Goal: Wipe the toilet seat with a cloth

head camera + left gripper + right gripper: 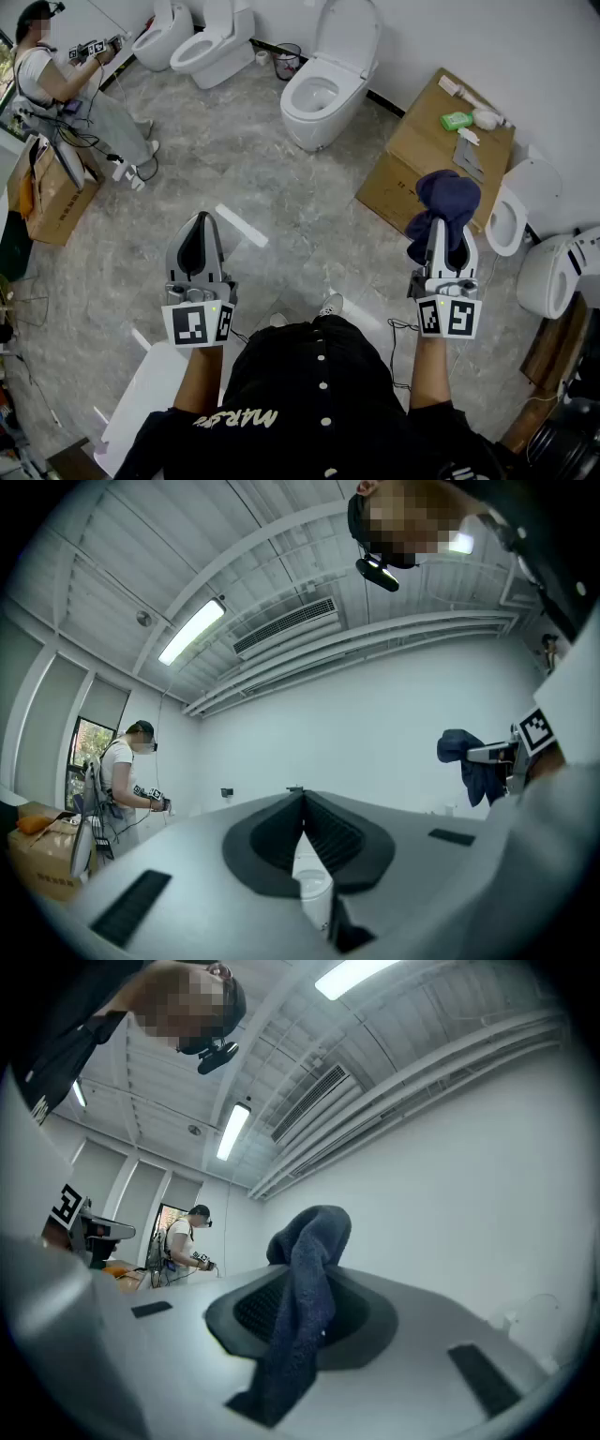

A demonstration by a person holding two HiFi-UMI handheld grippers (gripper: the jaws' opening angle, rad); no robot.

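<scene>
A white toilet (pixel 323 94) with its lid raised stands on the marble floor ahead, well beyond both grippers. My right gripper (pixel 448 225) is shut on a dark blue cloth (pixel 448 202), which bunches over the jaw tips and hangs down their left side. In the right gripper view the cloth (pixel 307 1288) drapes down between the jaws of the right gripper (pixel 302 1274). My left gripper (pixel 200 220) is held at the same height to the left, shut and with nothing in it. In the left gripper view its jaws (pixel 302 799) meet in a thin line, and the cloth (pixel 473 761) shows at the right.
A flat cardboard box (pixel 422 155) with a green item (pixel 457 120) lies right of the toilet. More toilets stand at the back left (pixel 211 47) and at the right (pixel 553 272). A person (pixel 56 80) stands at the far left by another box (pixel 52 202).
</scene>
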